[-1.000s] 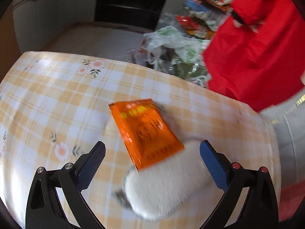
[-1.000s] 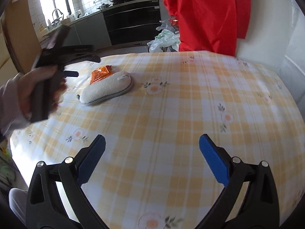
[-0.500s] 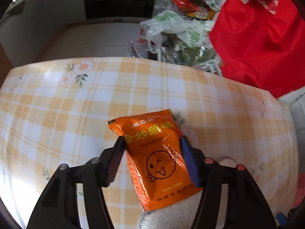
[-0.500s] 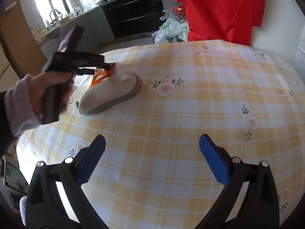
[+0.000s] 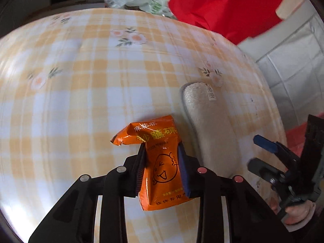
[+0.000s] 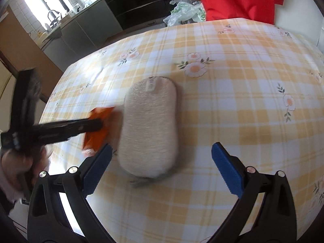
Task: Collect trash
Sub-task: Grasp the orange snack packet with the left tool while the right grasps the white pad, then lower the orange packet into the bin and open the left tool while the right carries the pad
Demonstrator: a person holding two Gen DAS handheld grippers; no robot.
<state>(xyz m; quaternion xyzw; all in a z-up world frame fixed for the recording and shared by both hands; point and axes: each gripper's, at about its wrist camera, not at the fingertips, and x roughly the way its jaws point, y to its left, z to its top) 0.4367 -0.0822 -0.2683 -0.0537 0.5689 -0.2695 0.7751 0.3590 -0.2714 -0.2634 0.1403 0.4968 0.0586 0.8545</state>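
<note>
Left tool (image 5: 162, 169): black plastic frame with slotted arms; ribbed pads, dark on one finger and blue on the other; two silver screw heads on one arm, two red-capped ones on the other.

Right tool (image 6: 162, 168): same black frame — blue ribbed pads (image 6: 97, 169), silver screws on both arms.

Person: a pale cuff shows at the frame edge, blurred.

Both wrist views steep, close over table (image 5: 81, 64); sponge (image 6: 149, 129) shared.
</note>
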